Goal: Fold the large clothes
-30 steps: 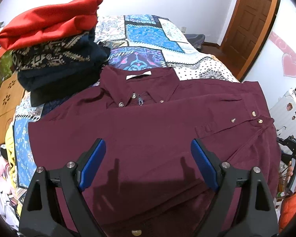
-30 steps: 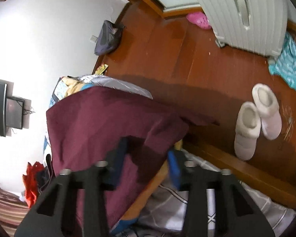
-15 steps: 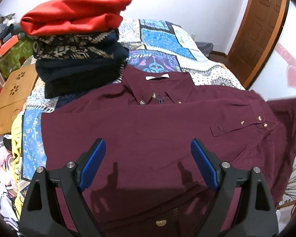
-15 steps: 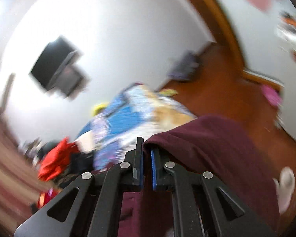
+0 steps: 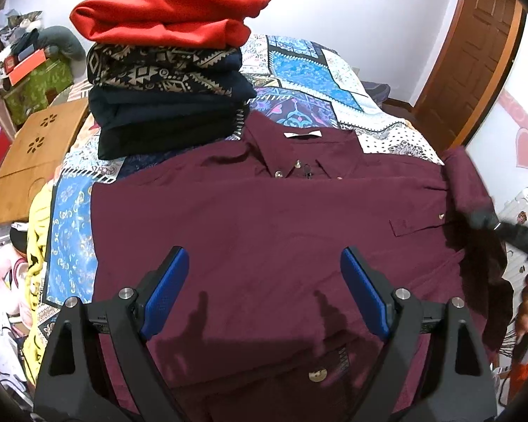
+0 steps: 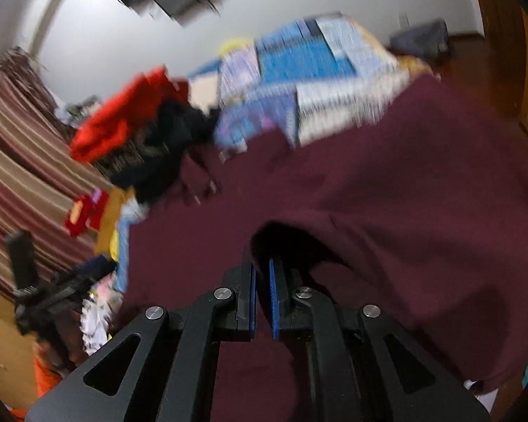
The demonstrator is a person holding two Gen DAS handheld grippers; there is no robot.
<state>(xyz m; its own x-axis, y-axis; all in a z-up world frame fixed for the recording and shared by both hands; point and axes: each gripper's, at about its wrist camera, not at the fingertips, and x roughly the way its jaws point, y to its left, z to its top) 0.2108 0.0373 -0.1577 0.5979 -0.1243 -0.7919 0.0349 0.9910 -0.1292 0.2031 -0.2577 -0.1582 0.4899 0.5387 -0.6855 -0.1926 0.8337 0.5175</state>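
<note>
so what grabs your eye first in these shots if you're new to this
A big maroon button-up shirt lies spread over the patchwork quilt, with the open left gripper hovering above it. Behind sits a stack of folded clothes topped in red. The right gripper pinches the shirt's edge.

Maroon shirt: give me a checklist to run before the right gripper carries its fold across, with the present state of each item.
1. Right gripper shut on a fold of the maroon shirt: ok.
2. Left gripper open above the shirt front, gripping nothing: ok.
3. Collar flat, label up: ok.
4. Stack of folded clothes touches or overlaps the shirt's far left shoulder: not ok, it may catch.
5. Sleeve cuff position under the lifted side: cannot tell, partly hidden.
6. Right wrist view sharp enough to judge the fold line: not ok, motion blur.
</note>
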